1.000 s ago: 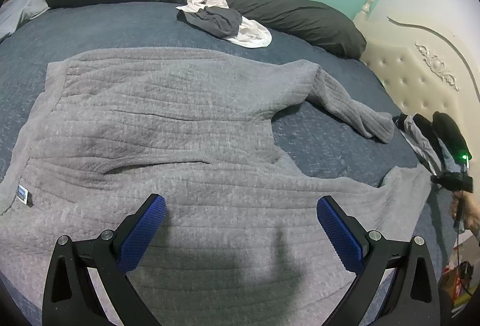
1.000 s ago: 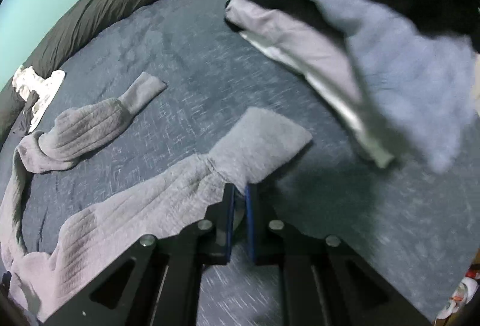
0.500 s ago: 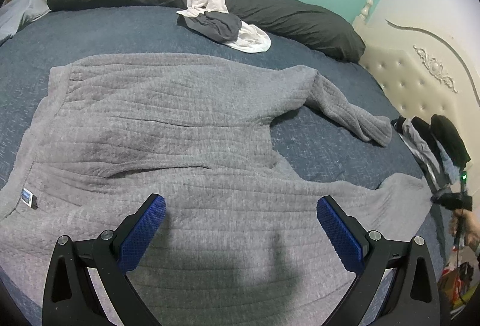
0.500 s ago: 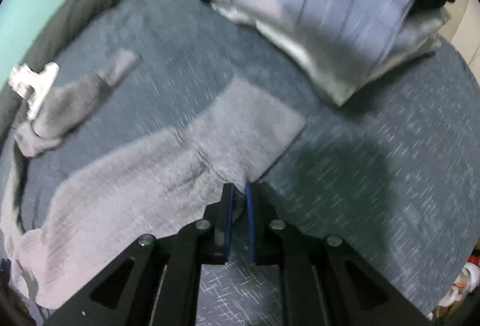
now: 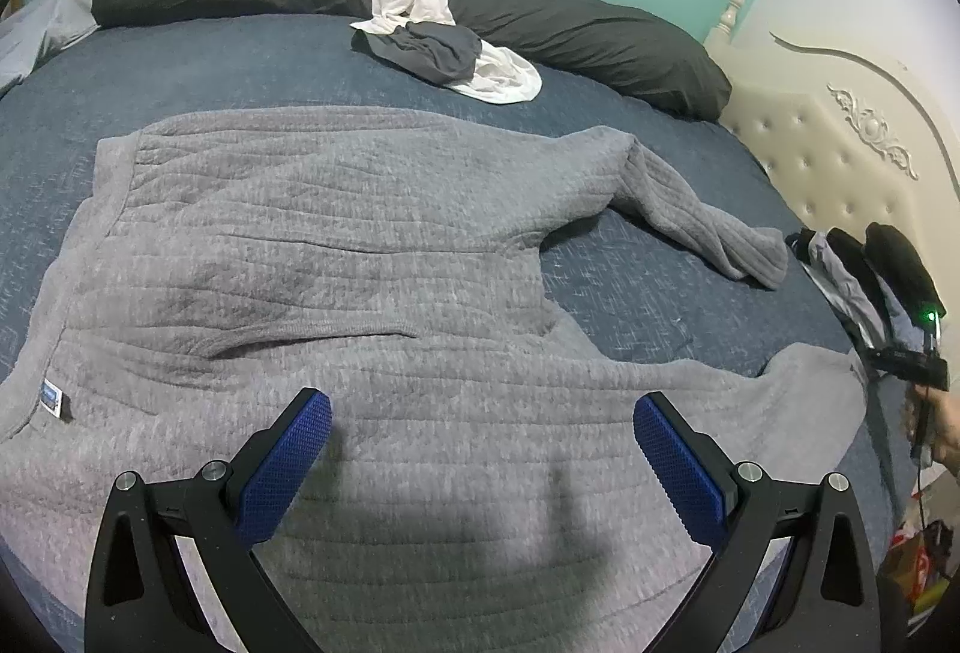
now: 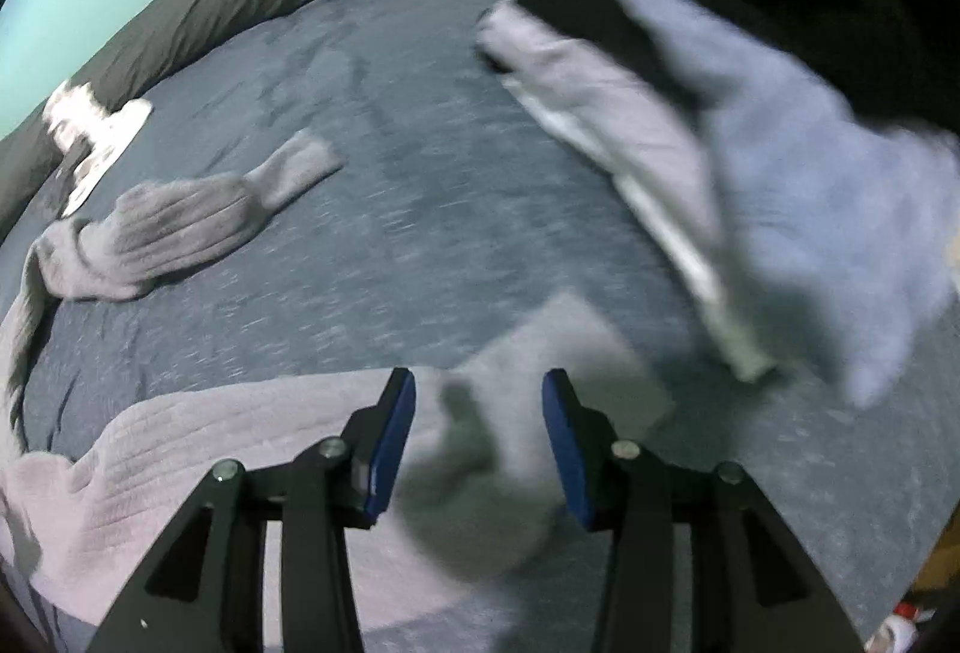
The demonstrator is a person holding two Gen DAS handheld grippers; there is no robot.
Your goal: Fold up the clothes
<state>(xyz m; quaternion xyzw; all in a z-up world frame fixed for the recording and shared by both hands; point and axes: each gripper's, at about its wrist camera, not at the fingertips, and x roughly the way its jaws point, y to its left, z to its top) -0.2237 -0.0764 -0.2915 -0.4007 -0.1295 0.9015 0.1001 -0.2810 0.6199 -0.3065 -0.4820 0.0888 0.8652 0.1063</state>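
Note:
A grey ribbed sweater (image 5: pixel 336 257) lies spread flat on the dark blue bed (image 5: pixel 240 53). Its far sleeve (image 5: pixel 708 227) bends toward the headboard. The near sleeve (image 5: pixel 798 389) stretches right to the bed's edge. My left gripper (image 5: pixel 480 449) hovers open over the sweater's lower body, nothing between its blue pads. In the right wrist view my right gripper (image 6: pixel 478 425) hangs above the near sleeve's cuff (image 6: pixel 540 371); its jaws are opening and the cuff lies flat below them, not pinched. The other sleeve (image 6: pixel 180 233) lies at the left.
A long dark bolster (image 5: pixel 540 23) runs along the teal wall, with white and dark garments (image 5: pixel 444 47) heaped against it. Folded grey and black clothes (image 6: pixel 720 113) are stacked at the bed's right side by the cream tufted headboard (image 5: pixel 840 161). A hand (image 5: pixel 936 425) shows at the right edge.
My right gripper's jaws, shut on the near sleeve's cuff, have parted and the cuff now lies flat. The near sleeve is stretched further right. My left gripper has stayed put.

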